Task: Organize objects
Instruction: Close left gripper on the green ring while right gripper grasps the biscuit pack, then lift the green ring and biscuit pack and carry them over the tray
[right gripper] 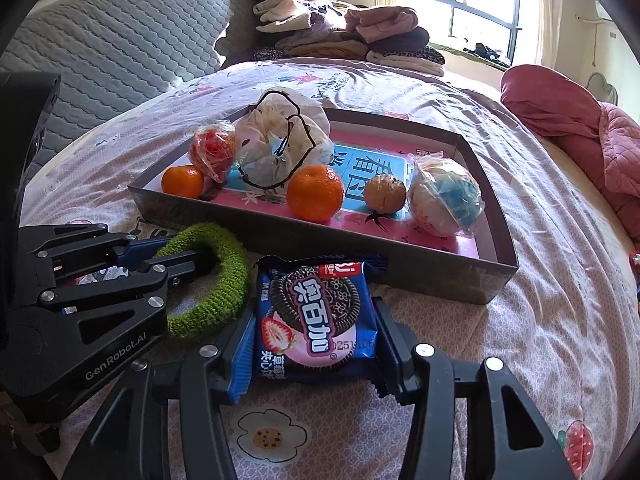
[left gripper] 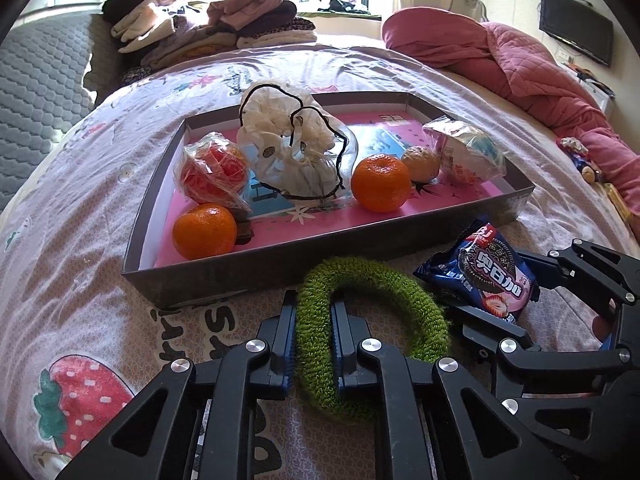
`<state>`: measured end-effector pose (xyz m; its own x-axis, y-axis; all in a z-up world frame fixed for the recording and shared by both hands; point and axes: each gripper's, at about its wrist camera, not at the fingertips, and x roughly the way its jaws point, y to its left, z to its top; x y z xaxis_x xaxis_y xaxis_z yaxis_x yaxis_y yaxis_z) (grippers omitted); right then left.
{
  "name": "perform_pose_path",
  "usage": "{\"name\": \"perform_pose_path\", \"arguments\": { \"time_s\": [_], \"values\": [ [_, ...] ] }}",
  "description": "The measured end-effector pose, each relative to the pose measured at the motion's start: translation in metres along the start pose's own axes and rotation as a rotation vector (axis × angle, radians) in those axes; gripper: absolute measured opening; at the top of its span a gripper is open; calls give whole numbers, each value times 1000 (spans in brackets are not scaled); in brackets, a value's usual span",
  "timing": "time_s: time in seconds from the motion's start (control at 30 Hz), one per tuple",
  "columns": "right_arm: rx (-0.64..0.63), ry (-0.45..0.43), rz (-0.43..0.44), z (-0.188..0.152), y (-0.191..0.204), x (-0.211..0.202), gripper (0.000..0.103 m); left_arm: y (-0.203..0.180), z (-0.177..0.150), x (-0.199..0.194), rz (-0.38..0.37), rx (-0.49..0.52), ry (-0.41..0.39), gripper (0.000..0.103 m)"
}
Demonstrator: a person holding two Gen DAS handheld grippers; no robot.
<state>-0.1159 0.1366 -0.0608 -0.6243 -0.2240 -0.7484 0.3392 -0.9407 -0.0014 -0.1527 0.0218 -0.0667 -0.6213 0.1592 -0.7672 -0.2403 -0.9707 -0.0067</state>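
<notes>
On the bedsheet in front of the grey tray lies a green knitted ring. My left gripper is shut on the ring's left side, one finger inside the loop and one outside. To its right is a blue cookie packet with my right gripper around it. In the right wrist view the right gripper is shut on the cookie packet, its pads against both side edges. The left gripper and green ring show at the left there.
The tray holds two oranges, a white drawstring pouch, a red wrapped ball, a brownish fruit and a white-blue wrapped ball. Folded clothes lie behind, a red quilt to the right.
</notes>
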Motion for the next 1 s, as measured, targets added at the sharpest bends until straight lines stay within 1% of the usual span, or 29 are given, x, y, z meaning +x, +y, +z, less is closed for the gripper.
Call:
{"name": "perform_pose_path", "arguments": {
  "time_s": [0.63,1.0],
  "values": [
    [45,3,29,-8,-3,-8,52,2,-9,-15,-12,-26,-7,12],
    [64,-8,39,-8,-3,-19,52,4,-15,-34,-13,-40,-29,12]
  ]
}}
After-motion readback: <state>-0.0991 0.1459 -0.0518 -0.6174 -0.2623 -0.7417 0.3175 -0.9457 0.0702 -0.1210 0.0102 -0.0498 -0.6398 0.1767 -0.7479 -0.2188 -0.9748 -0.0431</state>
